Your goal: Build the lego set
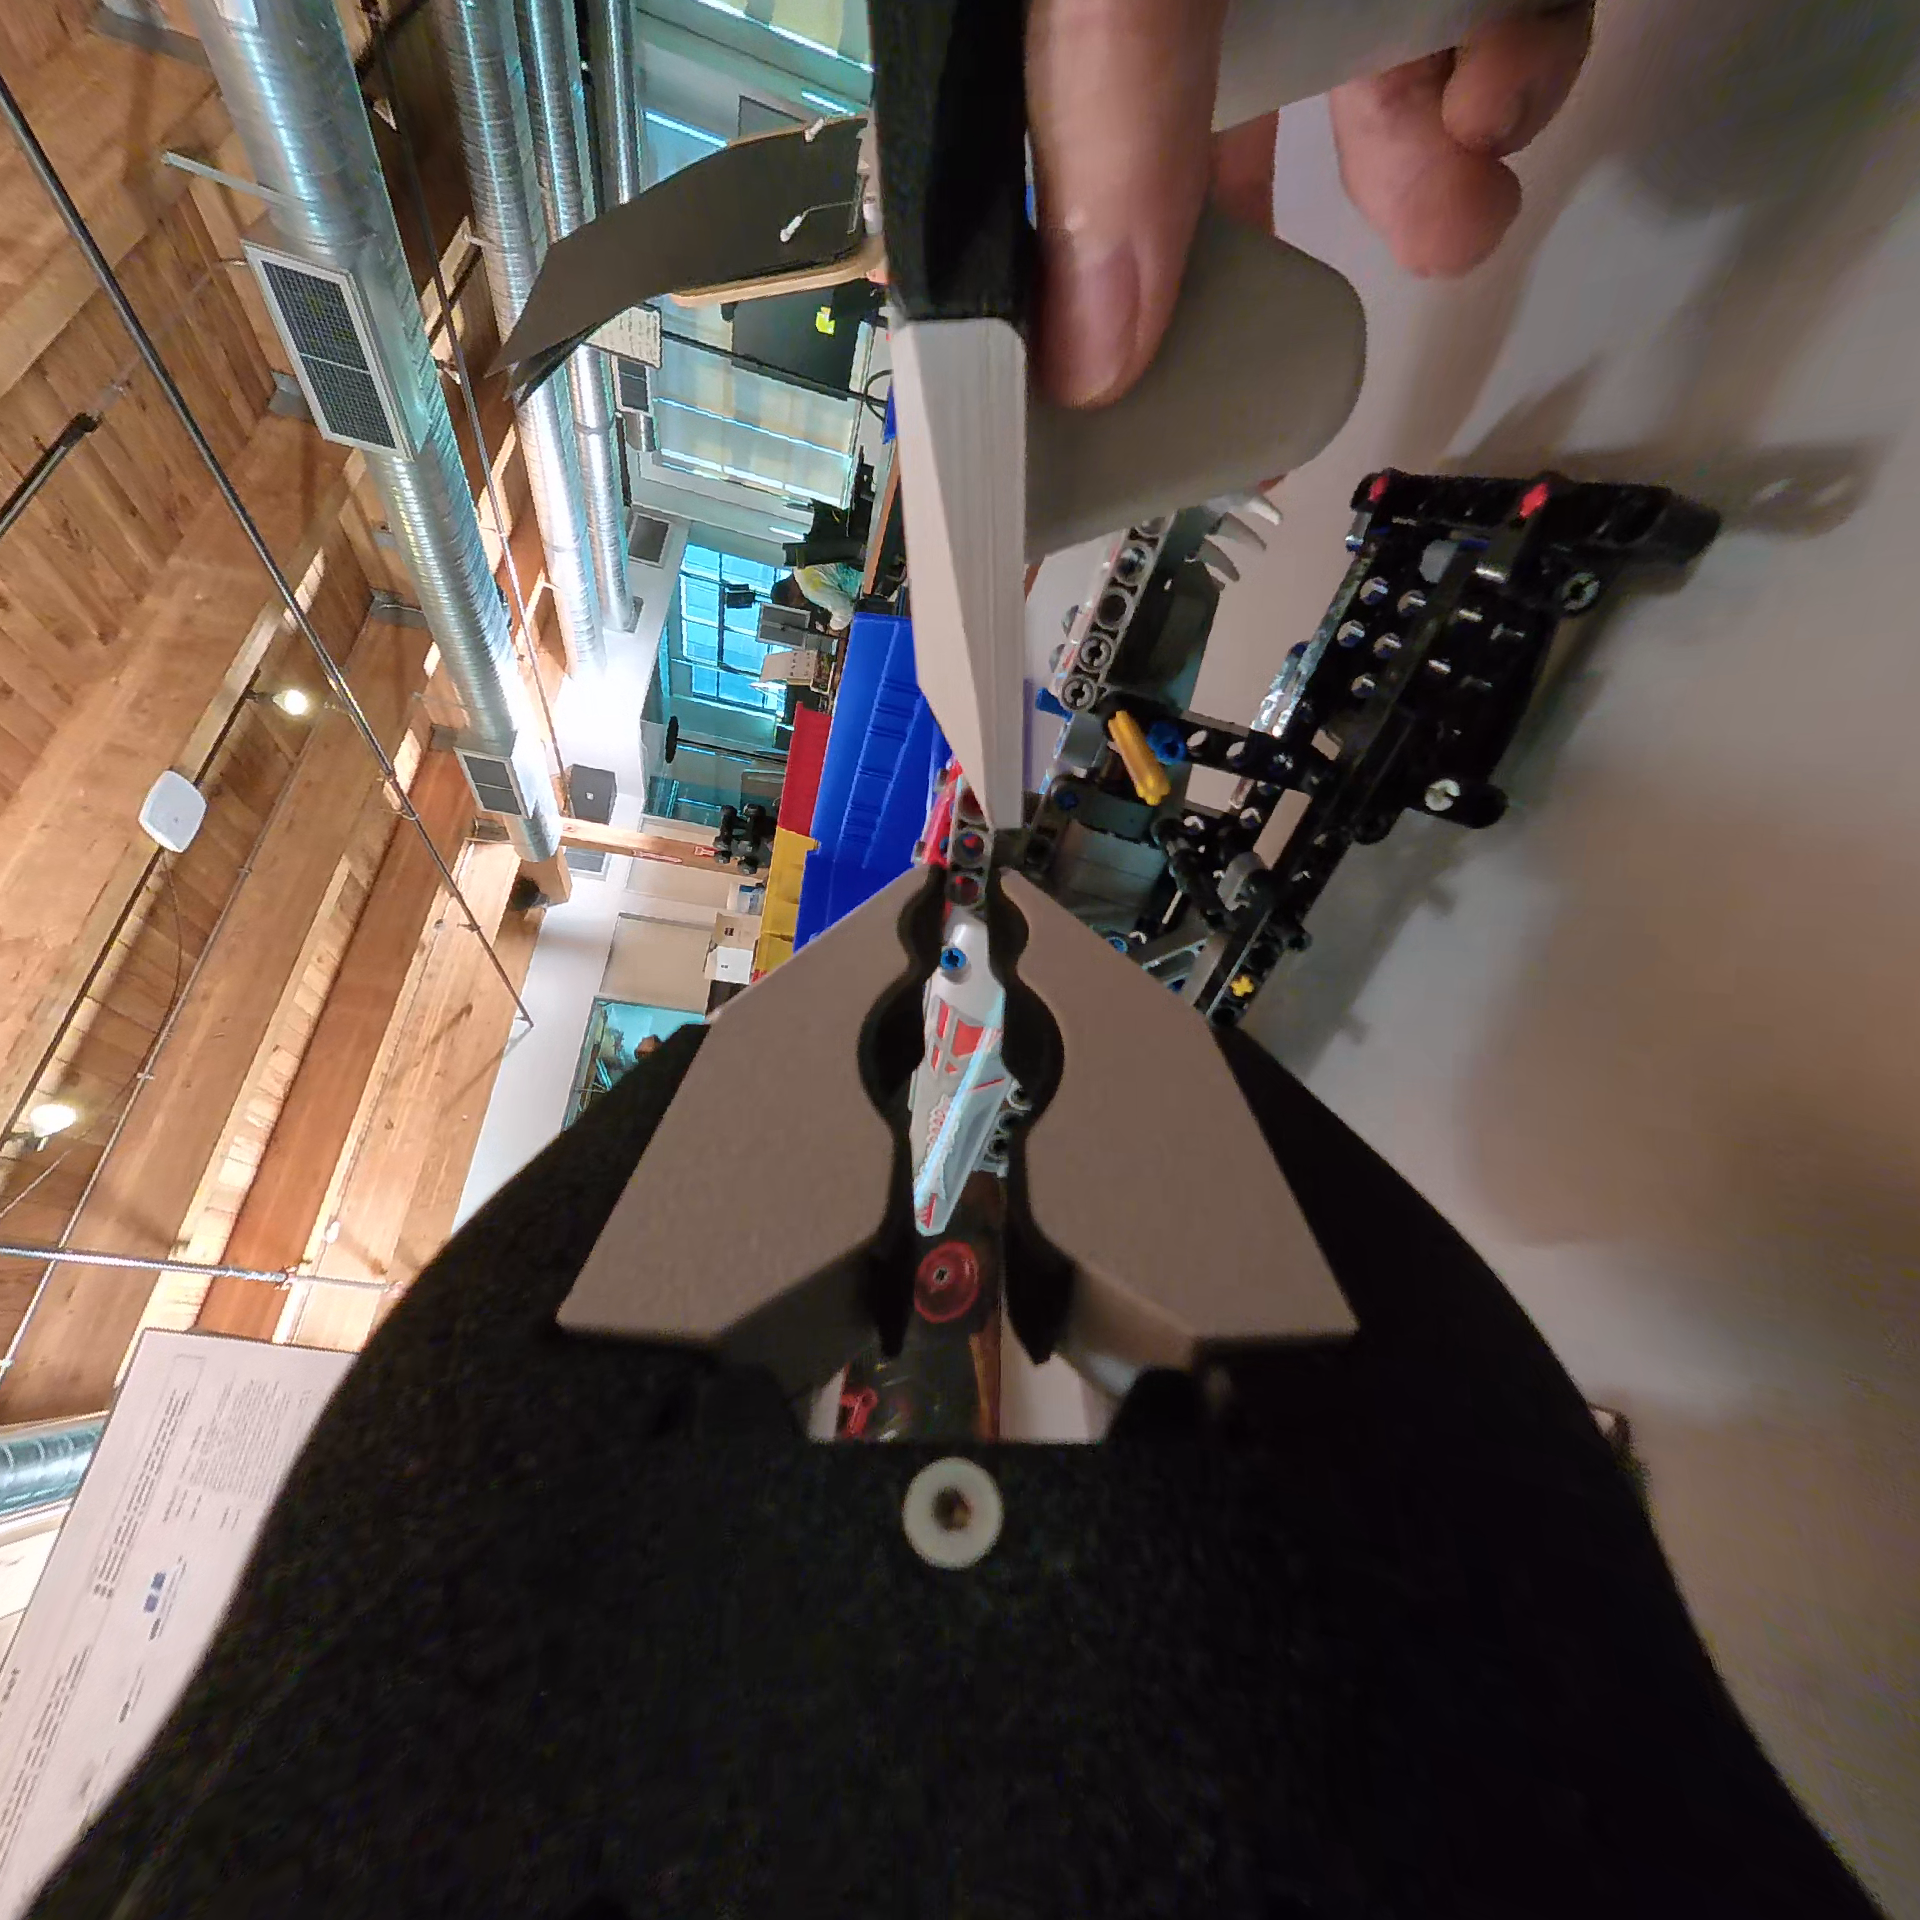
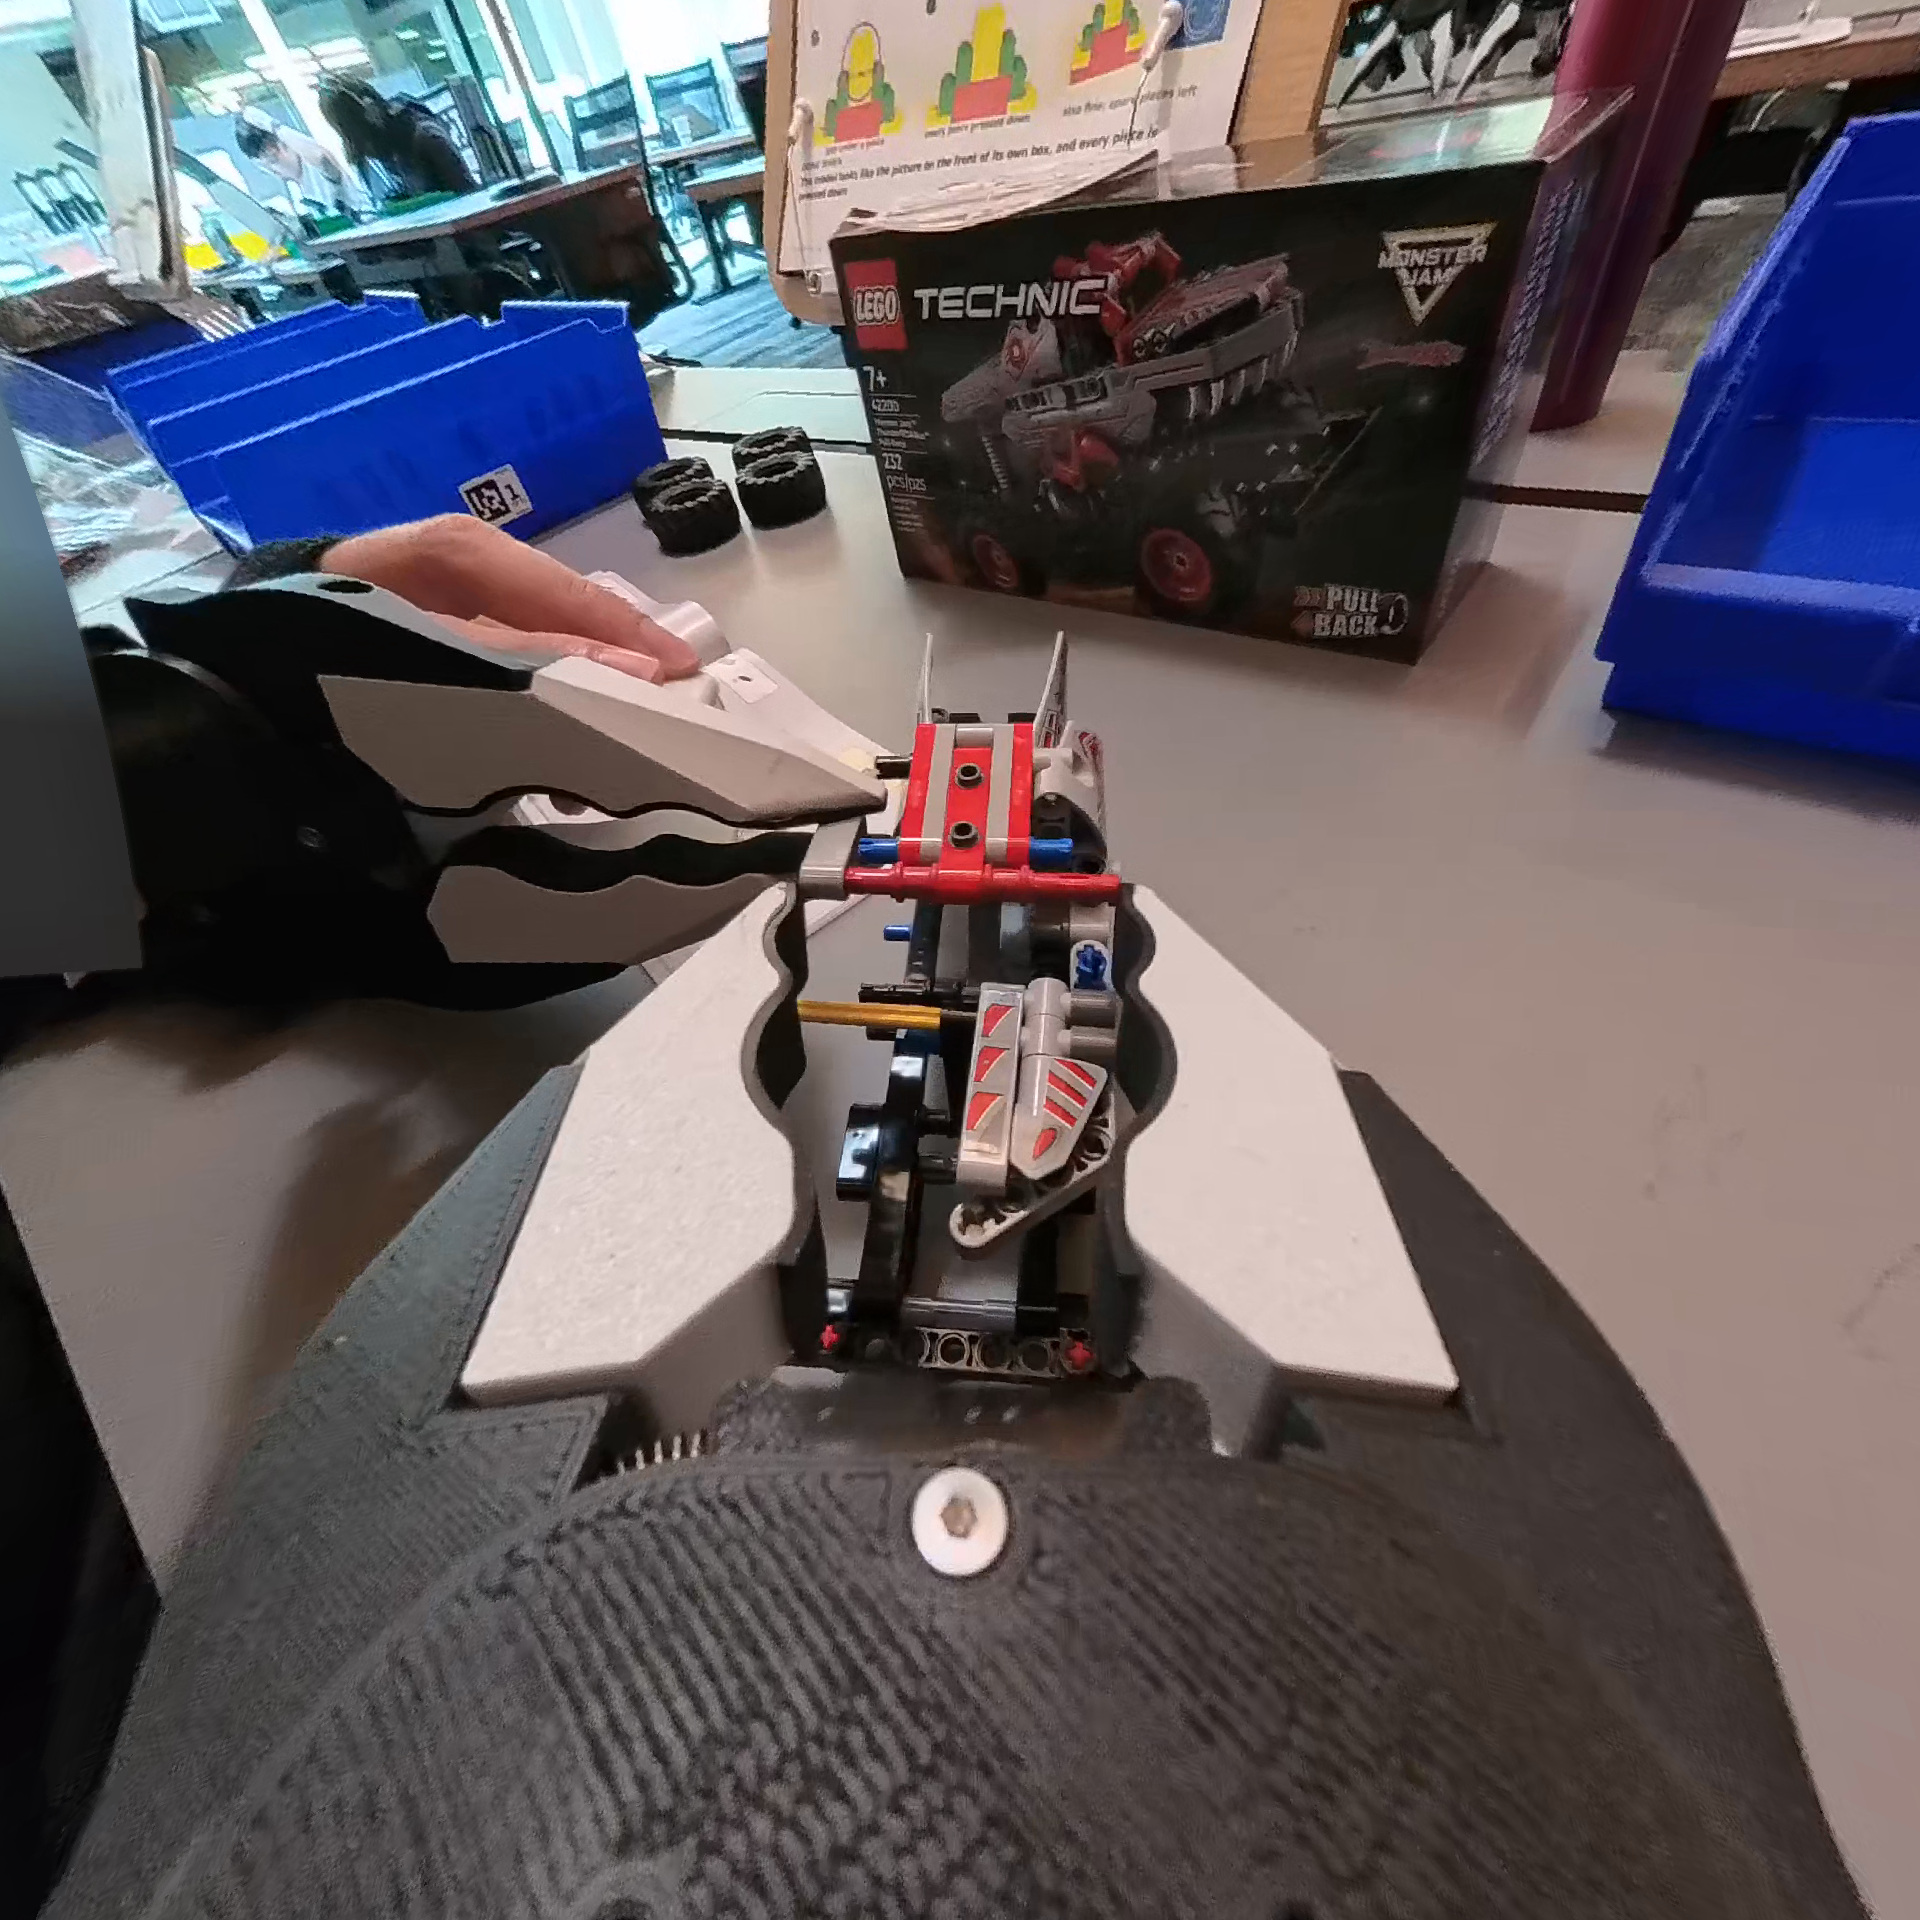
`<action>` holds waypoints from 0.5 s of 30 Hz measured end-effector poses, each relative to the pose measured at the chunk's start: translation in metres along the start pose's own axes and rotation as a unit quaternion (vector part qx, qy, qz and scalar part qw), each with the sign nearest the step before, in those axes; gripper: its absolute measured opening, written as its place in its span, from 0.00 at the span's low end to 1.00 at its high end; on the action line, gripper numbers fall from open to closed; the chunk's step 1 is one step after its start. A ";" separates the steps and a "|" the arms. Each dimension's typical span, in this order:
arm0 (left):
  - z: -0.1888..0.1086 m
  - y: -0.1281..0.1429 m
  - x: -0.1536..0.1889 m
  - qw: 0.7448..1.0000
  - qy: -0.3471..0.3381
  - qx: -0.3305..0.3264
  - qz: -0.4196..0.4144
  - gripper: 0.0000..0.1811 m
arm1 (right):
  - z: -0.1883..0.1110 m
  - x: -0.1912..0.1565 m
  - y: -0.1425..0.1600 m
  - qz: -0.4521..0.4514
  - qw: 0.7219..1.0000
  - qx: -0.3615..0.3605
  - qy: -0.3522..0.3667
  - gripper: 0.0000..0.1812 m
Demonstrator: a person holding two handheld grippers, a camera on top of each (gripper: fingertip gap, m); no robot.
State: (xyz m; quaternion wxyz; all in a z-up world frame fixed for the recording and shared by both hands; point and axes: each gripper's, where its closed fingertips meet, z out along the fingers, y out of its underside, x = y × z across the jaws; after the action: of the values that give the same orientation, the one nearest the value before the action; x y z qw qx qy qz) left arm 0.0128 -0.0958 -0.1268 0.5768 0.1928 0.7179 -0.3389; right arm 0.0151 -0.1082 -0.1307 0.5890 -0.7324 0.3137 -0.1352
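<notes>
My right gripper (image 2: pixel 961 935) clamps the lego truck chassis (image 2: pixel 977 1039) upright on the table (image 2: pixel 1455 987), left gripper (image 2: pixel 847 821) pinching the red roof section's (image 2: pixel 971 805) corner; I'd press squarely, slowly, bracing firmly.

Bright, even indoor light, soft shadows, wide-angle warping and blur at edges.

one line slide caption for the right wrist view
Right tool straddles the half-built lego truck on the grey table while the left tool pinches its red front section.
</notes>
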 end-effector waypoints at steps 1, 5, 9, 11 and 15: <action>0.000 0.000 0.000 1.000 0.000 -0.001 0.000 0.02 | -0.001 0.000 -0.001 -0.001 1.000 0.000 0.002 0.32; 0.000 0.000 0.000 1.000 0.000 -0.001 0.001 0.02 | -0.002 0.000 -0.004 -0.017 1.000 0.004 0.017 0.32; 0.000 0.001 0.000 1.000 0.000 -0.002 0.000 0.02 | -0.005 -0.001 -0.009 -0.004 1.000 0.016 0.008 0.31; 0.000 0.000 0.000 1.000 0.000 -0.002 0.000 0.02 | -0.004 -0.001 -0.005 0.001 1.000 0.008 0.005 0.31; -0.001 0.000 0.001 1.000 0.000 -0.003 0.000 0.02 | -0.004 -0.001 -0.004 -0.011 1.000 0.000 0.010 0.31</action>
State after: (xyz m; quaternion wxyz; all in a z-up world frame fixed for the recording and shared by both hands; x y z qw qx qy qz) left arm 0.0123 -0.0953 -0.1273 0.5774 0.1916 0.7186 -0.3368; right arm 0.0134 -0.1105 -0.1257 0.5842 -0.7344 0.3115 -0.1495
